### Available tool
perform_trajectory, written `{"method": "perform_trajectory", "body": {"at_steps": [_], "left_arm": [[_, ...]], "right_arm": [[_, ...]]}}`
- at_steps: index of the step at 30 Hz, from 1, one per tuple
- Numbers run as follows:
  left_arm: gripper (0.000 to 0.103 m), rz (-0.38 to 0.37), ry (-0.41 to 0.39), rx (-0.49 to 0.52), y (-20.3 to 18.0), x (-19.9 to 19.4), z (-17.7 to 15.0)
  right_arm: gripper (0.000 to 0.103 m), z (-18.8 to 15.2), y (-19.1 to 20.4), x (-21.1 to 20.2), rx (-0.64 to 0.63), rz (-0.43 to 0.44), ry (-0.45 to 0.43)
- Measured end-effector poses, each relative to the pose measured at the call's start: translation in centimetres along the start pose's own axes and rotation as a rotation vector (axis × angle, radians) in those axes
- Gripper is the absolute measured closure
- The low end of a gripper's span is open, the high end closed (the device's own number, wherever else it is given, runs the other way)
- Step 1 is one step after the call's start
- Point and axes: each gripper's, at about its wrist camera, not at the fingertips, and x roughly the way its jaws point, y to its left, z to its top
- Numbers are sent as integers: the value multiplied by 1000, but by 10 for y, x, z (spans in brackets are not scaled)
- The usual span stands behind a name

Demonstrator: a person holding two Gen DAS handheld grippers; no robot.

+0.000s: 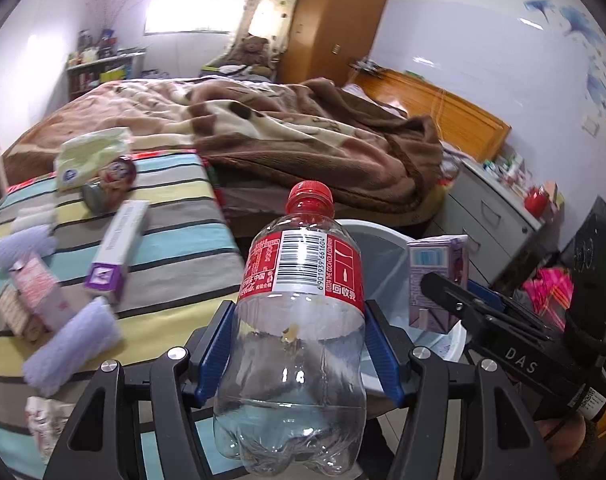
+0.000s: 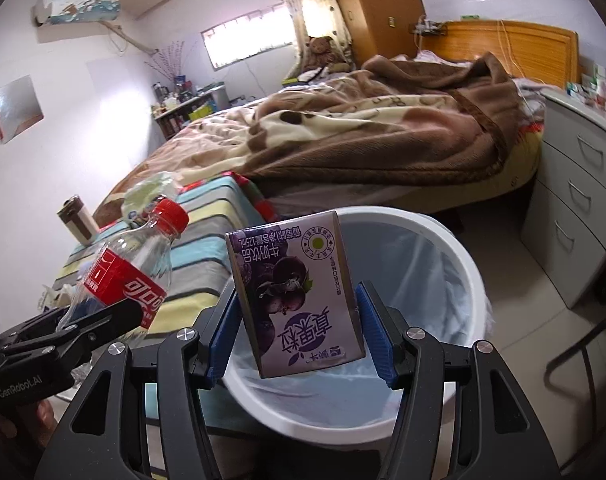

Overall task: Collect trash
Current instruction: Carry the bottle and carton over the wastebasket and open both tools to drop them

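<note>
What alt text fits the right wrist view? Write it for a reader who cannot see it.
The right gripper clamps a purple grape milk-drink carton above a white lined trash bin. At left, the left gripper holds an empty Coca-Cola bottle beside a striped table, with an unmade bed behind.

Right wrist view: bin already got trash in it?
No. The white bin shows only its bare liner; the purple milk carton is above it, clamped in the right gripper.
</note>
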Motion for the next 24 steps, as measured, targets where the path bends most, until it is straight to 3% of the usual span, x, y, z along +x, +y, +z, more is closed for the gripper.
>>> {"method": "perform_trajectory", "body": {"at_steps": [11, 20, 22, 24], "left_arm": [[40, -14, 67, 68, -42, 47, 3], [40, -38, 85, 62, -50, 68, 7], [36, -56, 88, 59, -49, 68, 9], [34, -55, 80, 55, -49, 67, 10]], "right_arm": [[44, -4, -39, 9, 45, -41, 39], [44, -6, -52, 13, 59, -89, 60], [43, -6, -55, 14, 65, -92, 64], [36, -6, -56, 14, 72, -93, 60]]}}
